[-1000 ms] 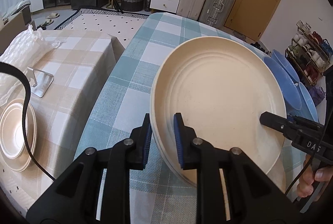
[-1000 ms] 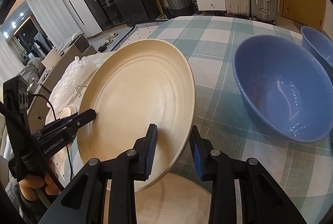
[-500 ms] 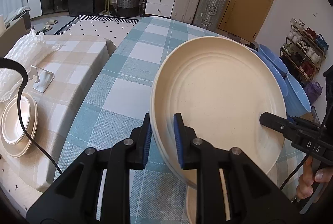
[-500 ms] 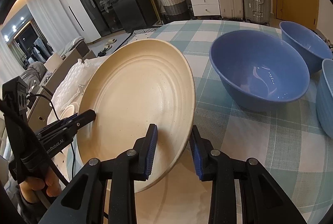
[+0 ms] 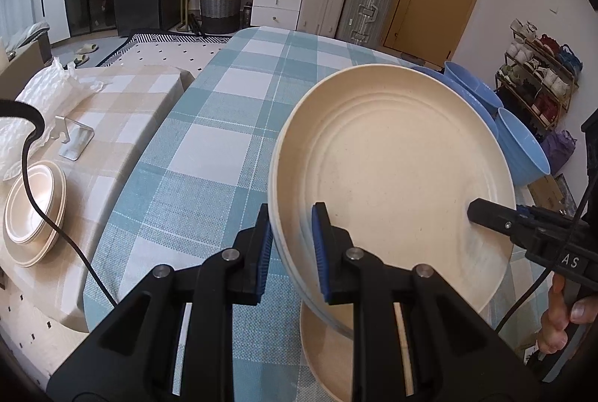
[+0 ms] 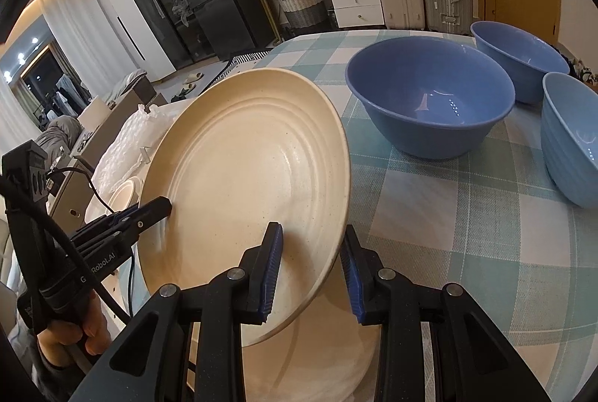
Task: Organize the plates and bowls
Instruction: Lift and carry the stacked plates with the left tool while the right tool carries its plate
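A large cream plate is held tilted in the air above the checked table. My left gripper is shut on its near left rim. My right gripper is shut on its opposite rim, and shows from the side in the left wrist view. The plate also fills the right wrist view. Another cream plate lies flat on the table under it. Three blue bowls stand beyond: a big one, a far one and a paler ribbed one.
A side table with a beige checked cloth stands to the left. It holds a stack of small cream dishes, a metal stand and bubble wrap. Drawers, suitcases and a shoe rack line the walls.
Both grippers have lifted the cream plate higher and tilted it. A second cream plate underneath has come into view. More of the blue bowls now show.
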`<act>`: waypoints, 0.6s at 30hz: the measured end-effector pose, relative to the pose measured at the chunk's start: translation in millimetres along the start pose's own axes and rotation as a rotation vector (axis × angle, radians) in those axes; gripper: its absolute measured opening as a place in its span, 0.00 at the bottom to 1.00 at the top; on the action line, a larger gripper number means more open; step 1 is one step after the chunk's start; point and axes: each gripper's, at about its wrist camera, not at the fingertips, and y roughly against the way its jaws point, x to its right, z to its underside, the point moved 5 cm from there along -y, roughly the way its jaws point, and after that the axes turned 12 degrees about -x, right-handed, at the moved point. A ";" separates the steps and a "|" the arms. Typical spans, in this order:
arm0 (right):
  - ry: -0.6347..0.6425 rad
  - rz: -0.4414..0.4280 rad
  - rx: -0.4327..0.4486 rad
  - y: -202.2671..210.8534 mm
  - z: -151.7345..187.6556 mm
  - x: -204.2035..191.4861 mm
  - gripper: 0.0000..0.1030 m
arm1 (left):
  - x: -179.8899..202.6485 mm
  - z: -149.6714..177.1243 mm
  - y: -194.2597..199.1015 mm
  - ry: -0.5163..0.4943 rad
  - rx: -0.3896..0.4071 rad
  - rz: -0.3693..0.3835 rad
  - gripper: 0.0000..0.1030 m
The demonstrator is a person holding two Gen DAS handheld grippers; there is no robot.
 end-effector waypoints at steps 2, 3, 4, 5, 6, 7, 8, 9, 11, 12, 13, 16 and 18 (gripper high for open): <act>0.002 0.003 -0.001 2.1 3.8 0.7 0.30 | 2.7 5.3 1.1 -0.002 -0.002 0.003 0.17; 0.004 0.005 -0.002 3.7 6.3 0.8 0.30 | 4.6 8.4 1.3 -0.004 -0.004 0.004 0.18; 0.005 0.007 -0.002 5.0 8.5 1.0 0.30 | 4.9 10.5 1.4 -0.006 -0.006 0.006 0.18; 0.006 0.009 -0.003 6.0 10.1 1.5 0.30 | 6.2 13.2 1.8 -0.007 -0.008 0.007 0.18; 0.005 0.009 -0.005 6.0 10.2 2.8 0.30 | 6.6 15.7 2.6 -0.008 -0.009 0.008 0.18; 0.005 0.010 -0.005 6.3 13.4 3.2 0.30 | 7.5 18.4 3.0 -0.009 -0.011 0.007 0.18; 0.003 0.012 -0.007 6.7 16.3 3.6 0.30 | 8.5 21.2 3.0 -0.007 -0.013 0.006 0.18; 0.001 0.015 -0.007 6.9 19.2 4.0 0.30 | 9.4 23.3 2.9 -0.008 -0.016 0.002 0.18; -0.004 0.015 -0.009 6.7 23.3 5.3 0.30 | 12.4 28.4 4.7 -0.013 -0.015 -0.005 0.18; -0.009 0.012 -0.011 6.8 26.3 6.3 0.30 | 13.6 30.3 5.3 -0.017 -0.015 -0.009 0.18; -0.011 0.010 -0.013 6.3 27.9 7.2 0.30 | 14.6 32.7 5.7 -0.019 -0.017 -0.009 0.18; -0.015 0.007 -0.021 5.8 38.1 8.0 0.30 | 16.4 40.2 5.2 -0.021 -0.028 -0.015 0.18; -0.017 0.006 -0.026 5.1 44.6 9.2 0.30 | 17.0 45.2 4.9 -0.023 -0.035 -0.016 0.18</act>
